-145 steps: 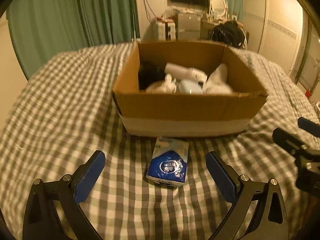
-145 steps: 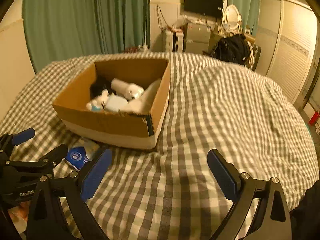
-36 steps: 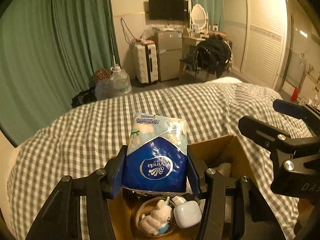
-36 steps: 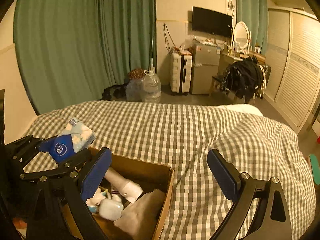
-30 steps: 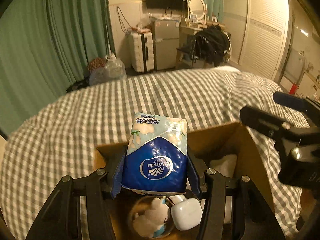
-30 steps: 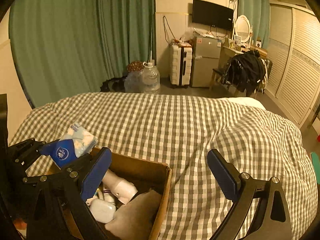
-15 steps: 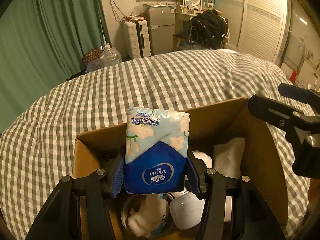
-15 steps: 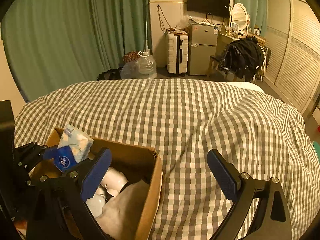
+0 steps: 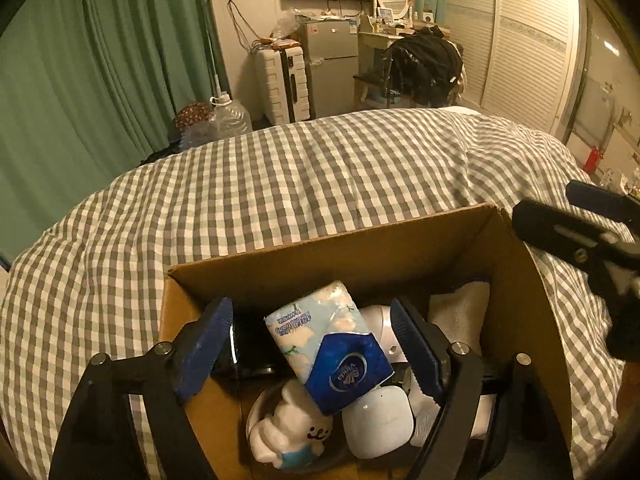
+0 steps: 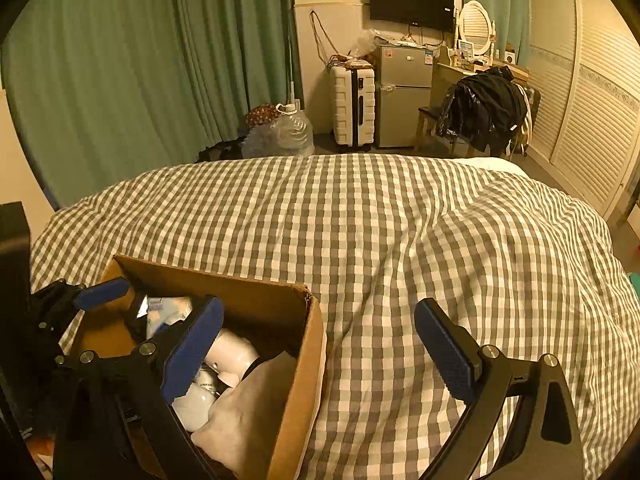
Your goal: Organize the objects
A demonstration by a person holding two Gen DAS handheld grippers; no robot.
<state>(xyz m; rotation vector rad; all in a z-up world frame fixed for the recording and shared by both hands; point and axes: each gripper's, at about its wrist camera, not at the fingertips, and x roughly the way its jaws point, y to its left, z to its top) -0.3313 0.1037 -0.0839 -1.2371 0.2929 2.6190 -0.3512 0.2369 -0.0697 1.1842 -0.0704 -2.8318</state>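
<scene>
The cardboard box sits on the checked bed. My left gripper is open above the box. The blue and white tissue pack lies tilted between its fingers, free of the pads, on top of a white plush toy, a white case and a white bottle. In the right wrist view the box is at lower left, with the tissue pack inside. My right gripper is open and empty, over the box's right wall and the bed.
The grey checked bedcover spreads all round the box. A pale cloth fills the box's right side. Beyond the bed are green curtains, a white suitcase, a small fridge and a chair with dark clothes.
My left gripper opened and let go of the tissue pack, which dropped tilted onto the things in the box. Both grippers came lower toward the box.
</scene>
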